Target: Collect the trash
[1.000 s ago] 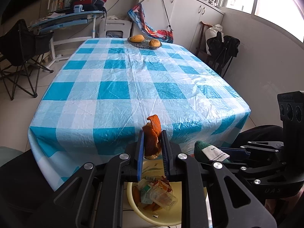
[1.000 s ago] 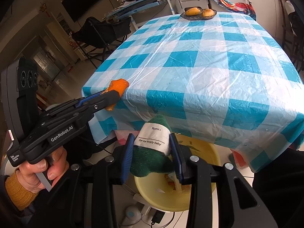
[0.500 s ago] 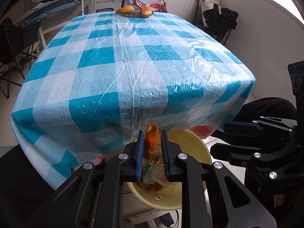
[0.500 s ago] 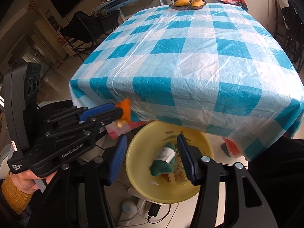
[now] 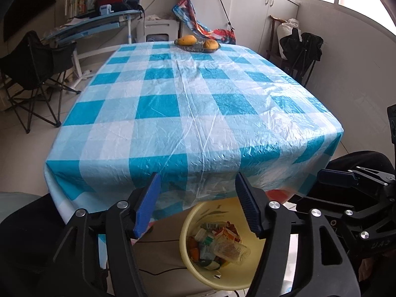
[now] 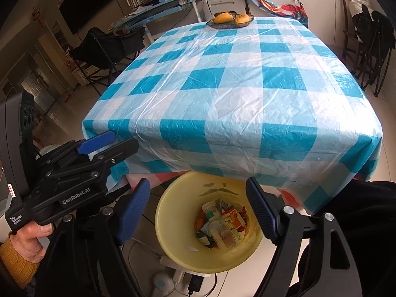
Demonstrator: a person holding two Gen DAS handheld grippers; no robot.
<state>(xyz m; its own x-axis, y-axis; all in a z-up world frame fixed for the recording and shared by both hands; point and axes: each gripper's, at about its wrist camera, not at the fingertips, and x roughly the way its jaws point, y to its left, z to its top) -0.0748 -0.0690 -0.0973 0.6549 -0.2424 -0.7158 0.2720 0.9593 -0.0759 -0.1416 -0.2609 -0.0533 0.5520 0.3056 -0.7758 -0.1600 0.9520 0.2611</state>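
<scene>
Trash (image 6: pixel 220 225) lies heaped in the yellow basin (image 6: pixel 173 245) on the floor under the near edge of the checked table (image 5: pixel 198 113): a clear plastic bottle (image 5: pixel 230 248), wrappers and what may be orange peel. Both the left gripper (image 5: pixel 198 205) and right gripper (image 6: pixel 198 208) hang above it with jaws spread and empty. Only a fruit dish (image 6: pixel 230 21) sits at the far edge, so scan the cloth before reaching again.

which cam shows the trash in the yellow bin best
The right wrist view: the yellow bin sits almost whole between the open jaws, its trash unobstructed. In the left wrist view the same bin is partly cut off by the right-hand jaw.
</scene>
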